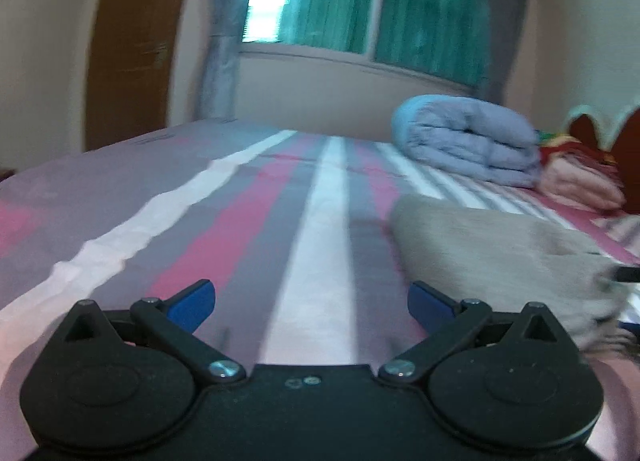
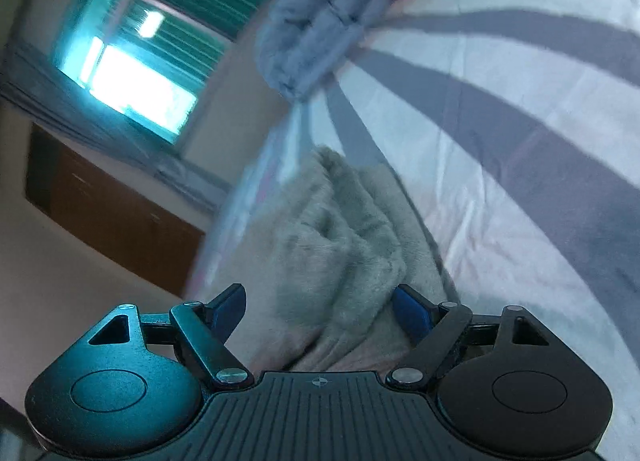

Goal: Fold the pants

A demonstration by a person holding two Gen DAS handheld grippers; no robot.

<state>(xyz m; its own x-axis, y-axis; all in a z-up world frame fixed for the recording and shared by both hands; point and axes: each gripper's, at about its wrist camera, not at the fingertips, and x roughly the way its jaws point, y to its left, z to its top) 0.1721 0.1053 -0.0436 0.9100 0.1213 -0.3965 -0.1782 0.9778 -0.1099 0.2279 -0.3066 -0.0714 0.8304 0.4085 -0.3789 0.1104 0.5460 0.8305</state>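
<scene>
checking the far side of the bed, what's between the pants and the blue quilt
Only bare striped sheet lies between the pants and the quilt, seen in the left wrist view.

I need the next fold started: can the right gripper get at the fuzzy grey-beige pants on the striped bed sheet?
Probably yes: the right gripper is open, with the fuzzy grey-beige pants bunched directly ahead, nothing in between.
</scene>
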